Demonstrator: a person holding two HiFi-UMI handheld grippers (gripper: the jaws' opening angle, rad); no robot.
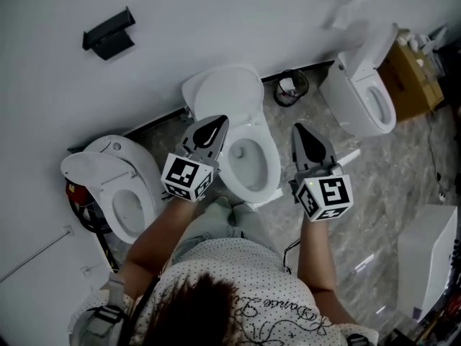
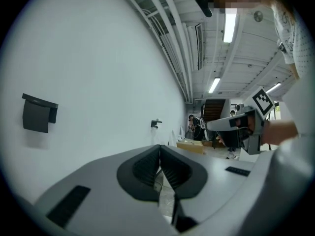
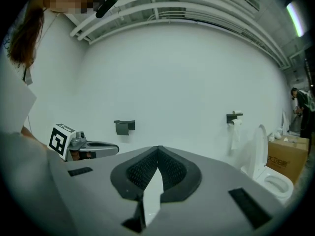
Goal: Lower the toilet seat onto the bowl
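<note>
Two hand-held grippers, both being held up over the middle toilet [image 1: 253,175] and empty.
- Left hand-held gripper [image 1: 215,125]: its jaws are pressing together at the tips and pinching nothing. It is hanging above the left edge of the bowl and aiming at the white wall [image 1: 216,20].
- Right hand-held gripper [image 1: 302,130]: its jaws are likewise lying pressed together with nothing between them. It is hanging just right of the bowl, well apart from the left one.
- Toilet seat [image 1: 223,96]: it is appearing to stand raised against the wall behind the bowl. Neither gripper is touching it. Whether seat and lid are standing there together cannot be told from above.
- Left toilet [image 1: 130,207] and right toilet [image 1: 374,107]: these are flanking the middle one along the same wall, each showing a raised lid.
- Black wall holder [image 1: 108,33]: it is hanging above and left of the middle toilet.
- Waste bin [image 1: 290,86]: it is sitting on the grey marbled floor [image 1: 374,193] between the middle and right toilets.
- Cardboard box [image 1: 412,74]: it is sitting just right of the right toilet.
- Paper roll holder [image 3: 234,118]: it is hanging on the wall near the right toilet.
</note>
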